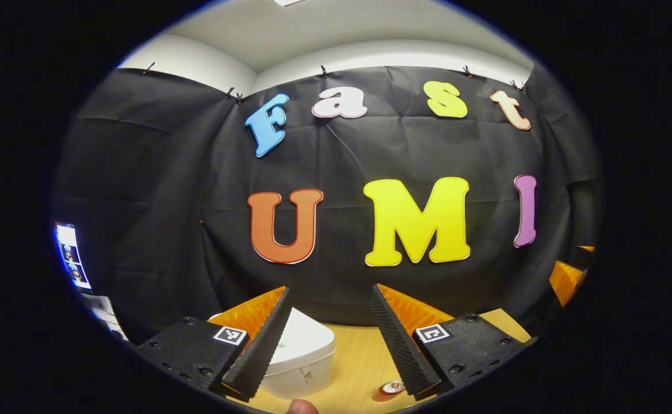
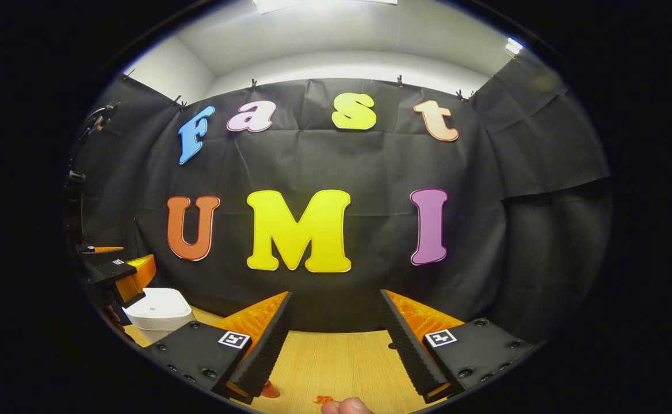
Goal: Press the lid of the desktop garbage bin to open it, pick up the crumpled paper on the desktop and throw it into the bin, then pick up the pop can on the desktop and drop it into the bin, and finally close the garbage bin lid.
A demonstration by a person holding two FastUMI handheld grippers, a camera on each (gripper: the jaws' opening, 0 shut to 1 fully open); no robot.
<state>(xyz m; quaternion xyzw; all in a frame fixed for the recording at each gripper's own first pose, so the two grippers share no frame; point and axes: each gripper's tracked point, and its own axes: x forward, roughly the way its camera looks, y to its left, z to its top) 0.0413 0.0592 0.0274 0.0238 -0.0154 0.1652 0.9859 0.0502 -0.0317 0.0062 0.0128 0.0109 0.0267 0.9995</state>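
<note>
Pale wood-grain worktop [image 1: 359, 356] carrying a white, rounded plastic garbage bin [image 1: 304, 351], lid down, smooth and matte. The left hand-held gripper [image 1: 330, 339] hangs released above and just beside it; the right hand-held gripper [image 2: 336, 345] is likewise released, well apart from the bin. Best practice: press squarely on the lid's flat top. A red-topped metal pop can [image 1: 392, 387] stands near.

Both hand-held grippers [image 1: 329, 336] [image 2: 336, 339] spread wide

Recording booth, probably in a lab: black cloth wall [image 2: 336, 167] clipped up behind a wooden desktop [image 2: 342, 362], white ceiling [image 1: 336, 29].
</note>
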